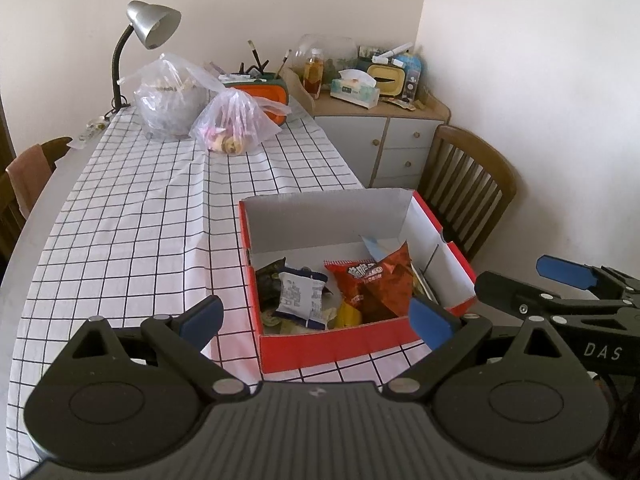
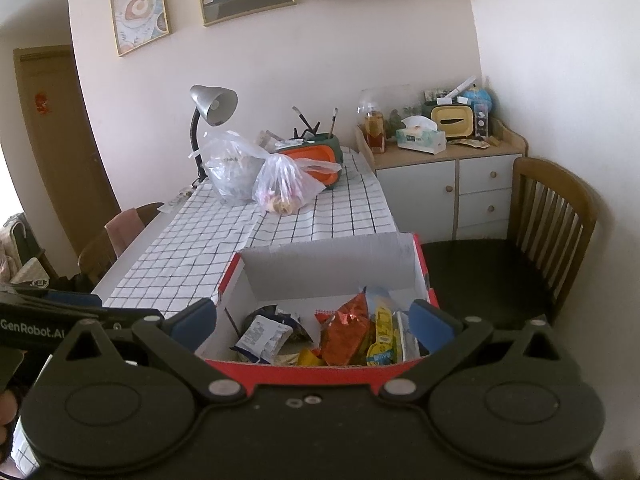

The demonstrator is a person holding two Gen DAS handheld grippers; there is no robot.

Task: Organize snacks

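Snacks lay heaped in a red box at the table's near right edge, a white packet left of an orange bag. No packets showed loose on the checked cloth, fitting either a finished gather or sorting yet to come. Left gripper and right gripper hung wide open before the box, holding nothing.

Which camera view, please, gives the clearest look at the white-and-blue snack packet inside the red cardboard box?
The left wrist view: the white-and-blue snack packet stands facing the camera, its whole front visible inside the red cardboard box. The right wrist view shows it lying foreshortened, its lower end cut off by the box's near wall.
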